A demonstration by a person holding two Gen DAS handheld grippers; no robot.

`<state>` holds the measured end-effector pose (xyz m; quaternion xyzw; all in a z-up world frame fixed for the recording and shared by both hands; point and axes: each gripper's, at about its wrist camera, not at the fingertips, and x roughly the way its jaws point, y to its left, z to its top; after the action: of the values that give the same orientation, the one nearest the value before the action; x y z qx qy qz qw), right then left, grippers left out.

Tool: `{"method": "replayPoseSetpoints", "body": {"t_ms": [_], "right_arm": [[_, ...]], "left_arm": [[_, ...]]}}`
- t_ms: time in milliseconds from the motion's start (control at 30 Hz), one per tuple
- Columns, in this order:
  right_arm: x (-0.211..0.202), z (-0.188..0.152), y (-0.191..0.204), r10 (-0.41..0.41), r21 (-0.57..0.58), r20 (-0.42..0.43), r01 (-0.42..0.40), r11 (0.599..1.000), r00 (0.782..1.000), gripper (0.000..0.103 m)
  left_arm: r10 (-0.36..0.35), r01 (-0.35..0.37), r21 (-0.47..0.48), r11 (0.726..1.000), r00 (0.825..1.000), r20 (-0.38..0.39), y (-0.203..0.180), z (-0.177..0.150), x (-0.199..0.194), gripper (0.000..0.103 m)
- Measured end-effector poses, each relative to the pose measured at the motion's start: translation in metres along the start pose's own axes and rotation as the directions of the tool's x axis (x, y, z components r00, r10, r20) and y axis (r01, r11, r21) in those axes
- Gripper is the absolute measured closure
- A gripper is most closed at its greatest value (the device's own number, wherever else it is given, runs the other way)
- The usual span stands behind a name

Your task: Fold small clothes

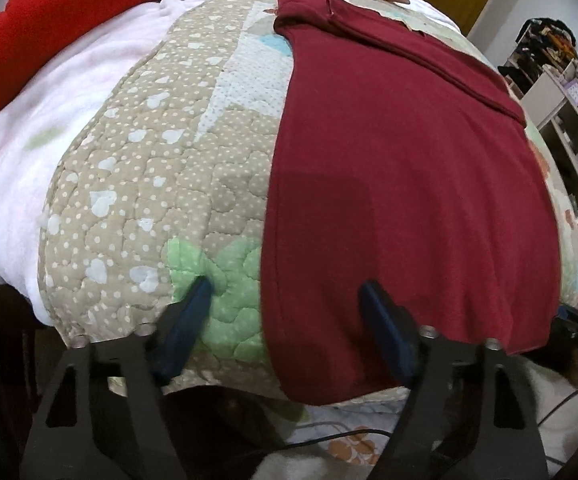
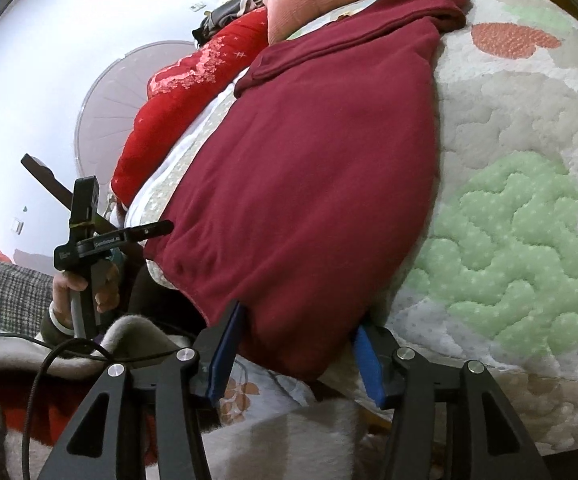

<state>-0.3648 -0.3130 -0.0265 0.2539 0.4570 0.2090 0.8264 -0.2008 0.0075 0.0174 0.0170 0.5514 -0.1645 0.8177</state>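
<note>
While the tongs wait: both sets stand spread, pinching nothing.
Left tongs (image 1: pixel 287 286): lower centre, straddling the garment's left edge.
Right tongs (image 2: pixel 301 318): lower centre, at the near hem.
Maroon garment (image 1: pixel 401 184): centre-right, flat on the quilt (image 1: pixel 149 184).
Progress: far edge looks doubled over; main folds seemingly remain.
Writing: white lettering on the other tool, left of the right view, unreadable.
</note>
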Motion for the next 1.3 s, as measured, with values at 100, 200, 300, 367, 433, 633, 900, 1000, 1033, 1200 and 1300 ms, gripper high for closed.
{"method": "replayPoseSetpoints", "body": {"t_ms": [100, 200, 300, 367, 433, 633, 900, 1000, 1033, 1200, 1300], "right_arm": [[0.004, 0.000, 0.000, 0.019, 0.004, -0.004, -0.019, 1.000, 1.000, 0.052], [0.006, 0.000, -0.002, 0.036, 0.009, -0.005, -0.036, 0.999, 0.999, 0.052], [0.008, 0.000, -0.001, 0.043, 0.007, -0.008, -0.042, 0.999, 0.999, 0.052], [0.008, 0.000, -0.002, 0.048, 0.001, -0.009, -0.048, 0.999, 0.999, 0.052], [0.009, 0.001, -0.004, 0.060, 0.007, -0.008, -0.060, 0.998, 0.998, 0.052], [0.010, 0.000, 0.001, 0.054, -0.012, 0.015, -0.053, 0.998, 0.998, 0.061], [-0.021, 0.036, 0.025, 0.163, -0.097, 0.124, -0.151, 0.984, 0.979, 0.085], [-0.034, 0.062, 0.028, 0.176, -0.122, 0.191, -0.155, 0.980, 0.966, 0.085], [-0.037, 0.072, 0.028, 0.168, -0.129, 0.213, -0.143, 0.981, 0.963, 0.086], [-0.041, 0.138, 0.012, 0.089, -0.114, 0.316, -0.056, 0.992, 0.945, 0.087], [-0.039, 0.177, -0.005, 0.030, -0.078, 0.355, -0.003, 0.997, 0.934, 0.087]], "left_arm": [[-0.009, 0.009, 0.015, 1.000, 1.000, -0.005, -0.002, -0.001, -0.001, 0.038], [-0.015, 0.016, 0.010, 1.000, 1.000, -0.024, -0.004, -0.001, -0.001, 0.047], [-0.111, 0.112, 0.028, 0.993, 0.993, -0.048, -0.009, -0.001, -0.005, 0.052], [-0.082, 0.084, 0.031, 0.996, 0.994, -0.069, -0.008, 0.000, 0.004, 0.052], [-0.084, 0.086, 0.016, 0.996, 0.994, -0.065, -0.008, 0.001, 0.006, 0.052], [-0.078, 0.080, 0.031, 0.996, 0.996, -0.052, -0.015, 0.003, 0.006, 0.070], [-0.192, 0.192, 0.022, 0.981, 0.981, -0.001, -0.026, 0.039, -0.006, 0.092], [-0.219, 0.218, 0.011, 0.976, 0.974, 0.059, -0.026, 0.065, -0.012, 0.093], [-0.229, 0.228, 0.011, 0.973, 0.970, 0.077, -0.026, 0.076, -0.013, 0.093], [-0.221, 0.220, 0.024, 0.975, 0.963, 0.157, -0.034, 0.141, -0.005, 0.093], [-0.188, 0.188, 0.018, 0.982, 0.959, 0.210, -0.035, 0.185, 0.005, 0.094]]}}
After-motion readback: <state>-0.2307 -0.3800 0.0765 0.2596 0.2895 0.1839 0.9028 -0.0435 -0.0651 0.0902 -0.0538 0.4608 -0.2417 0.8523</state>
